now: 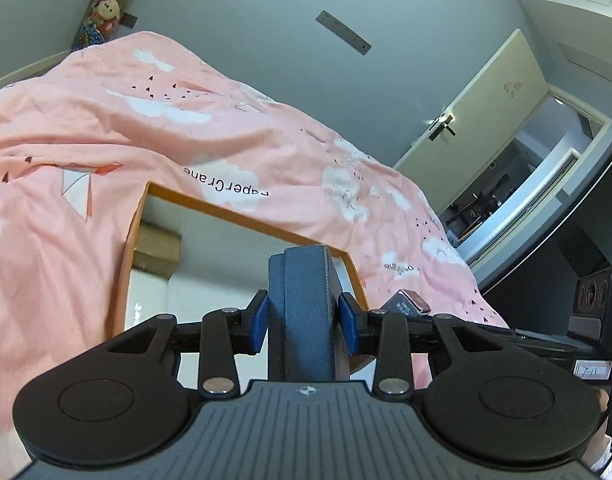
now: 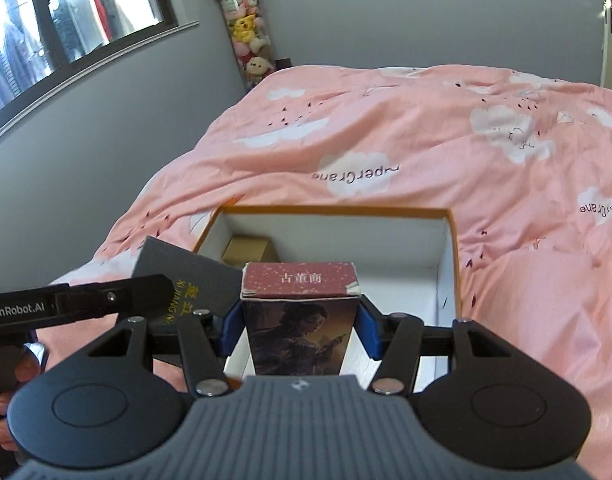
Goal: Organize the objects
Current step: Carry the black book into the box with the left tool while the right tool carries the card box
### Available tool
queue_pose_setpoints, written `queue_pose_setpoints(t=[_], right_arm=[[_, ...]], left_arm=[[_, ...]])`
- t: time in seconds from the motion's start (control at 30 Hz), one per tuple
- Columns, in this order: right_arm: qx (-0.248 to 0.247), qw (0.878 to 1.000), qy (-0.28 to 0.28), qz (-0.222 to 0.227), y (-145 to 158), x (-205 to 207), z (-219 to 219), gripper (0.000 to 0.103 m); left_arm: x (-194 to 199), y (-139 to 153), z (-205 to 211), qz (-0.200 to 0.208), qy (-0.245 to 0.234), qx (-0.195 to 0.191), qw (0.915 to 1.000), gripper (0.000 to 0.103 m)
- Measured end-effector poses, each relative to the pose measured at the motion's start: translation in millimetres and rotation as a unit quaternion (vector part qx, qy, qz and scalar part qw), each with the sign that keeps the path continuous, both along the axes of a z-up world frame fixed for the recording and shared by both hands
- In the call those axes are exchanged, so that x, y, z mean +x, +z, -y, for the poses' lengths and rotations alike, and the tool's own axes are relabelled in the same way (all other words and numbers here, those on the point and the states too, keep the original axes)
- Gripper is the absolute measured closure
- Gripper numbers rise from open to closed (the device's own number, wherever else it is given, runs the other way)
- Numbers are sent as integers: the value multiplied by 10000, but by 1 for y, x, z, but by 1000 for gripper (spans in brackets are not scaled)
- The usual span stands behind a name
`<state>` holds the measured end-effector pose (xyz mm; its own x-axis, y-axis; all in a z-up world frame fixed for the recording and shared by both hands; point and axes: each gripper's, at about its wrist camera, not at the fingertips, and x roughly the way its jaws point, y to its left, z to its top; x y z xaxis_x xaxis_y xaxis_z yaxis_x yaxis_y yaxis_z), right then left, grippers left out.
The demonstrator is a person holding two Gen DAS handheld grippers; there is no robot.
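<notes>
While both tools work over the orange-rimmed box [image 2: 452, 256] that lies open on the pink cloud-print duvet [image 2: 406, 136], the right gripper [image 2: 300, 330] is clenched on a maroon picture box [image 2: 302, 308], its blue pads [image 2: 366, 332] pressed against the two side faces and the box held upright above the near part of the open box's white floor. Just left of the orange-rimmed box's near left corner, the left gripper [image 1: 304, 320] is clamped on a slim dark blue case [image 1: 302, 312], its blue fingertips [image 1: 348, 320] squeezing the narrow edges; seen from the right wrist, this case [image 2: 186, 280] is tilted and bears gold lettering, and it hangs over the box's left rim. Inside the orange-rimmed box, in its far left corner, sits a small brown carton [image 2: 248, 252]. Beyond the box, at the far left corner of the bed, a tall column of plush toys [image 2: 248, 36] stands against the grey wall, with a window [image 2: 66, 16] further left.
</notes>
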<state>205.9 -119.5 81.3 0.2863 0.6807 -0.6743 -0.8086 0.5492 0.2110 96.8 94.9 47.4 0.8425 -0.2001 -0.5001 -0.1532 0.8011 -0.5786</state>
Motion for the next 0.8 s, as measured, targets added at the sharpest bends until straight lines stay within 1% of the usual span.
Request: queue_pose_setpoints(t=[0.13,0.3,0.4,0.47,0.57,0.67,0.8], right_arm=[[-171,9998,-72,-81,-9,20,-12,44],[-607,9973,-119,-388,-38,43,-30,44],[-877,9940,-116,-643,-57,54,-38,44],[-1046,9915,-88,-775,-68,61,-42,44],[-1215,9873,-86,-1024,-82,69,-45,44],[-1366,9831,-69,-1220,-93,75,-49,44],[-1567,9795,7,-1265,-105,78,-56,44]], left_arm=[[29,-20,-4,-276,-12,31,9996,61],[56,-51,-2,-791,-295,56,9964,61],[66,-67,-3,-1090,-414,53,9932,61],[72,-76,-4,-1303,-476,-16,9903,61],[78,-88,-7,-1519,-538,-104,9869,61],[84,-98,-7,-1723,-563,-103,9834,61],[88,-109,-10,-1976,-598,-220,9782,61]])
